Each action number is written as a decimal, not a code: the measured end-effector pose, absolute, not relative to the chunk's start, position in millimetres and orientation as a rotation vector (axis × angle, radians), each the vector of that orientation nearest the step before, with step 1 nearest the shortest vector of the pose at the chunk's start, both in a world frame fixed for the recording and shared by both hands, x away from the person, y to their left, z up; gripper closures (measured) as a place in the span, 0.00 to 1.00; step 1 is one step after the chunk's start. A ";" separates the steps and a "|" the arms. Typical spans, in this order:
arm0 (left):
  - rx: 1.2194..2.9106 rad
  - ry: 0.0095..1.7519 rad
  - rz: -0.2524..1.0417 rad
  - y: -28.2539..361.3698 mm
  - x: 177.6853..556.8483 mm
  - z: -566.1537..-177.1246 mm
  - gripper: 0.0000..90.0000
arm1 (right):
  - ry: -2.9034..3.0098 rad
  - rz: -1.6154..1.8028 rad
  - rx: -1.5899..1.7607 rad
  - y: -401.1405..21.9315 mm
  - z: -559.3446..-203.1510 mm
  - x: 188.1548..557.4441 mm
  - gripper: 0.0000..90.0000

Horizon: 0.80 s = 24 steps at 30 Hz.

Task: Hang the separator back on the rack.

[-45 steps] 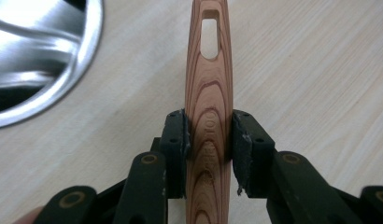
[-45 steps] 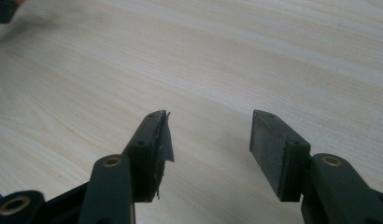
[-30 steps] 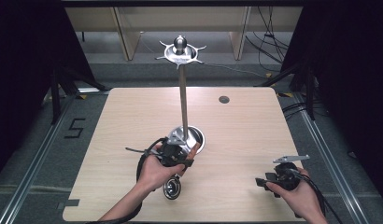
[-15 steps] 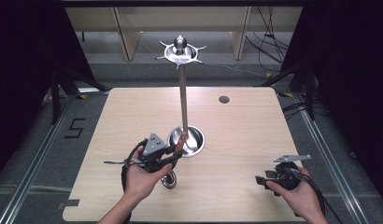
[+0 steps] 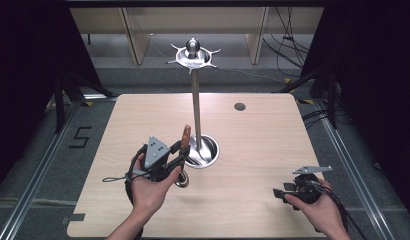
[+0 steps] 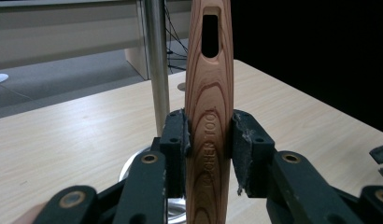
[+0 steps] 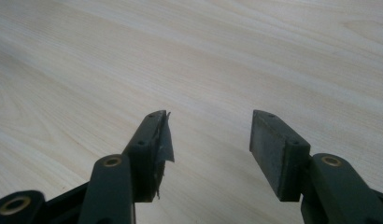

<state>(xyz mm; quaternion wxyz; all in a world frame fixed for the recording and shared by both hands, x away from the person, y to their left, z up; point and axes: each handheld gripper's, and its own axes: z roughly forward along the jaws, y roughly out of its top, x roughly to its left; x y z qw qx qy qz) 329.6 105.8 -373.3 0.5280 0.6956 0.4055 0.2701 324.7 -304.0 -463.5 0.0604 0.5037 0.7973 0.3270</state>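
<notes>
Wooden handle [image 6: 209, 116] clenched in left tool [image 5: 179, 150], beside steel stand pole [image 5: 196, 115]; right tool [image 7: 210, 149] released.

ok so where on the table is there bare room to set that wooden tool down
The far half of the table is bare beside the stand's pole, apart from a small dark disc. The near middle, between the left tongs holding the wooden tool and the right tongs, is free too. It is crowded around the stand's base.

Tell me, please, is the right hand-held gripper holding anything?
No, the right hand-held gripper has its jaws apart with just bare table between them.
</notes>
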 end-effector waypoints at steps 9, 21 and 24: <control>1.590 0.976 0.688 104.7 332.7 -359.8 0.75 | 2.407 0.982 1.497 -305.2 -464.1 325.2 0.53; 1.510 0.967 0.723 96.1 337.7 -342.0 0.75 | 2.354 0.952 1.527 -302.1 -461.4 323.0 0.53; 1.507 0.957 0.733 94.8 338.6 -339.0 0.74 | 2.348 0.973 1.525 -302.3 -462.9 323.5 0.53</control>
